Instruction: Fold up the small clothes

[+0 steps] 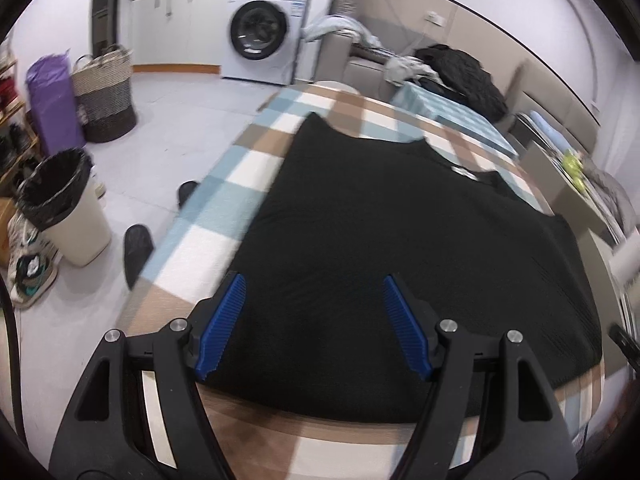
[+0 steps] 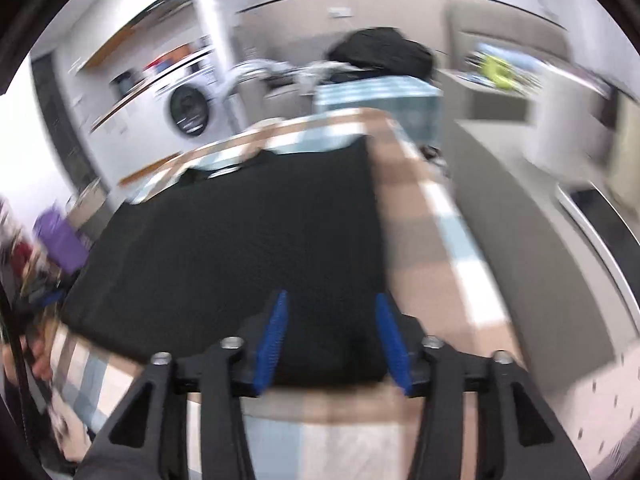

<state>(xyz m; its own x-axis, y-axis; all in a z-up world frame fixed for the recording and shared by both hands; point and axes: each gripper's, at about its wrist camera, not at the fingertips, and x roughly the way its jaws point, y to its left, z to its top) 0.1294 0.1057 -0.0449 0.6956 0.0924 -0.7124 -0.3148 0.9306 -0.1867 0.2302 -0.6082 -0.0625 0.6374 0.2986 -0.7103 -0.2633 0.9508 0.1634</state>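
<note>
A black garment [image 1: 400, 248] lies flat on a table with a checked cloth [image 1: 256, 160], its collar and white label at the far end. My left gripper [image 1: 313, 286] is open and empty, hovering over the garment's near left part. In the right wrist view, which is blurred by motion, the same black garment [image 2: 248, 232] lies on the checked cloth [image 2: 432, 248]. My right gripper [image 2: 330, 304] is open and empty over the garment's near right corner.
A washing machine [image 1: 264, 28] stands at the back. A woven basket [image 1: 106, 96], a purple bag [image 1: 52, 100] and a lined bin [image 1: 64, 208] stand on the floor at left, with shoes nearby. A sofa with piled dark clothes [image 1: 464, 76] is beyond the table.
</note>
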